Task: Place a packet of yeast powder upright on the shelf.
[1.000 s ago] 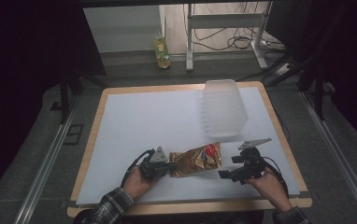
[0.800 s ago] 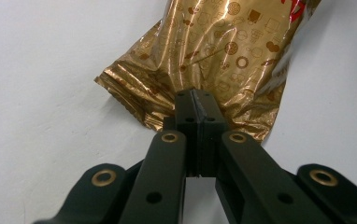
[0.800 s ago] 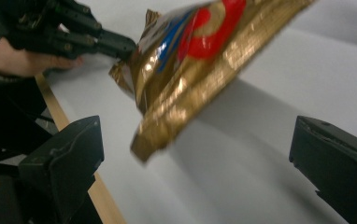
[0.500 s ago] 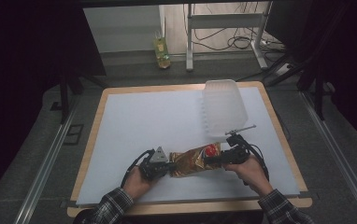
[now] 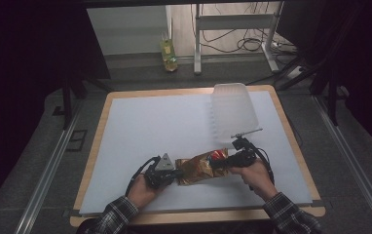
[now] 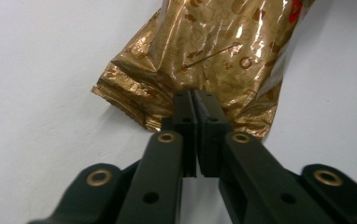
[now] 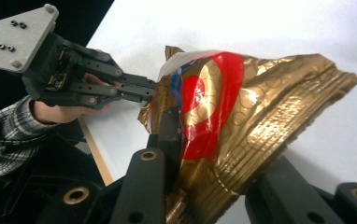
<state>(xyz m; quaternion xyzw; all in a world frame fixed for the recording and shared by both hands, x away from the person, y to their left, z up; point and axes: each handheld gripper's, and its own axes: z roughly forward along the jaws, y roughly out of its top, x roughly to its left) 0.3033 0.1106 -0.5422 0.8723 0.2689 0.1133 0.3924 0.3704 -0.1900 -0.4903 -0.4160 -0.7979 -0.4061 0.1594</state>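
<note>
Crinkled gold foil snack bag with a red-and-blue round logo lies near the front edge of the white surface, stretched between the two claws. The left claw grips the bag's left end: in the left gripper view its two black jaws are pressed together with almost no gap, their tips pinching the crimped seam of the gold foil bag, which spreads away from them across the white top. The right claw holds the bag's other end, the end with the red logo. In the right gripper view the bag sits between the jaws, bulging up and over them; the left jaw presses against the foil beside the red circle, while the right jaw is mostly hidden under the bag, so the jaws stand only as far apart as the bunched foil between them. That same view shows the left claw farther off, with its grey three-cornered plate, clamped on the bag's far edge and held by a hand in a plaid sleeve. From above, both hands rest low on the surface near its wooden front rim. A translucent white plastic tub stands behind the right claw, apart from the bag, toward the surface's far right side.
</note>
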